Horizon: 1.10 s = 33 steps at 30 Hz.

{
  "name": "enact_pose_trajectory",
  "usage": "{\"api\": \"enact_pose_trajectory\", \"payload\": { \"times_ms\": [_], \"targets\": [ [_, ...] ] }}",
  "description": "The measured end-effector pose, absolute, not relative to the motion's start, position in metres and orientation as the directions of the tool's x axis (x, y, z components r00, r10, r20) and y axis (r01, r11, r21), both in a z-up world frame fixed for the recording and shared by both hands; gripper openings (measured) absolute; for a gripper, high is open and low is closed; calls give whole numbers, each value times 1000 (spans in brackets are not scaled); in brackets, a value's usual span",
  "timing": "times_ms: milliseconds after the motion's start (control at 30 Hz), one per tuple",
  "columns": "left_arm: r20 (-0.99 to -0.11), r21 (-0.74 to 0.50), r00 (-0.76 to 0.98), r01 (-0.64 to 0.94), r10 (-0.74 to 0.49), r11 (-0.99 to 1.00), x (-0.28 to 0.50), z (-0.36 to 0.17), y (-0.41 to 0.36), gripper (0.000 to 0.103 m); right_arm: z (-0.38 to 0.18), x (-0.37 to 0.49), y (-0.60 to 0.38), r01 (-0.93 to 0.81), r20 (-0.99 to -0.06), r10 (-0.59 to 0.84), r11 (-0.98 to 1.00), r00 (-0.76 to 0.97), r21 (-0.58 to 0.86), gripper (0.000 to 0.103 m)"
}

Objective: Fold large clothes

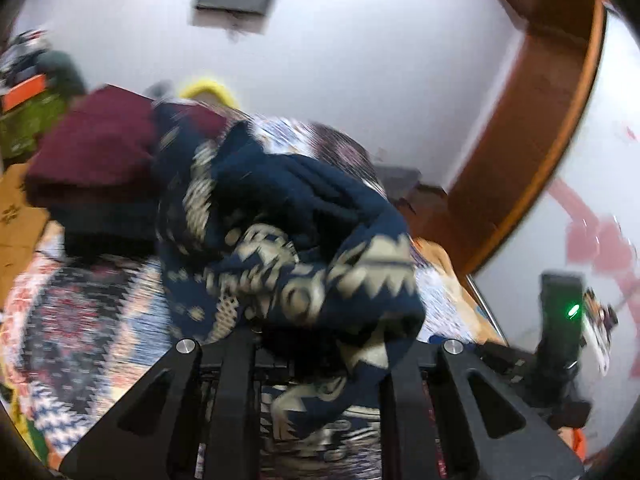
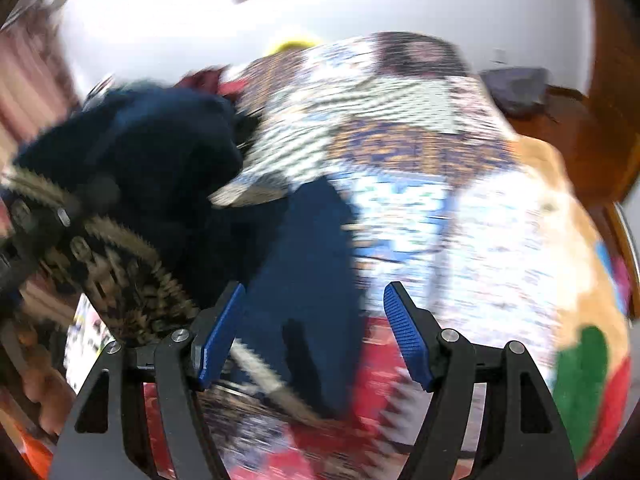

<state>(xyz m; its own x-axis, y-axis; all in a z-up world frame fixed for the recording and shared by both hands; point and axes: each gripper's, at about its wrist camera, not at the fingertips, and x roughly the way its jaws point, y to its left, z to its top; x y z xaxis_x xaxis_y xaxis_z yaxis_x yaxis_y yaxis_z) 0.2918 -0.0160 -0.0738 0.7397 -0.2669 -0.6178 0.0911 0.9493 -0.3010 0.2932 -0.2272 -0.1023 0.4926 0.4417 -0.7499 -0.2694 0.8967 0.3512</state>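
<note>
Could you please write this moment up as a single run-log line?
left gripper: shut on navy patterned sweater, lifted | right gripper: open, above sweater, nothing gripped | surface: patterned bedspread | fold: not done

The patterned sweater (image 1: 288,240) lies bunched on the bedspread (image 1: 88,320) of the bed, and its near edge hangs down between the fingers of the left tongs (image 1: 320,344). Behind and to the left of it in the left wrist view sits a folded garment (image 1: 96,152), touching it. Cardboard boxes (image 1: 20,216) stand left of the bed, and a wooden headboard (image 1: 540,128) rises on the right against the wall. In the right wrist view the sweater (image 2: 168,184) lies to the left, one part (image 2: 304,280) reaching down between the spread fingers of the right tongs (image 2: 316,336).
</note>
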Motion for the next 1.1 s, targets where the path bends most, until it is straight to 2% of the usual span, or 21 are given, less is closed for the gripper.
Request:
{"api": "enact_pose_trajectory", "payload": {
  "times_ms": [133,267,367,433,500,700,767,833,867,967,1100],
  "targets": [
    [-730,-279,598,181,-331,943,311,-119,-70,17,-103,283,-262,-192,-756,389,921,527,339,68],
    [-838,-196,470,216,-278,956,312,-158,-95,23,-102,272,-279,-170,-753,374,926,541,338,68],
    [-825,-199,474,266,-307,943,298,-149,-95,42,-94,269,-279,-172,-746,372,927,552,335,68],
    [-807,-222,477,301,-348,927,286,-133,-97,61,-90,274,-276,-177,-736,380,923,560,341,68],
    [-795,-199,505,308,-337,931,276,-121,-93,68,-87,278,-269,-194,-721,397,916,568,351,68],
    [-749,-85,623,247,-225,965,251,-88,-53,69,-69,281,-234,-309,-672,470,883,572,354,68],
    [-727,-71,658,214,-197,974,251,-78,-32,73,-66,284,-216,-348,-664,487,873,568,342,70],
    [-717,-50,681,160,-147,986,254,-76,-12,83,-67,287,-200,-375,-665,495,866,559,330,70],
    [-717,-49,686,130,-125,990,256,-77,-1,83,-71,290,-192,-388,-670,500,862,549,326,70],
    [-757,-88,642,79,-118,993,267,-95,25,83,-87,297,-175,-410,-694,512,851,506,328,70],
    [-829,-124,543,54,-133,991,271,-133,37,83,-117,303,-176,-355,-751,470,875,464,329,70]
  ]
}}
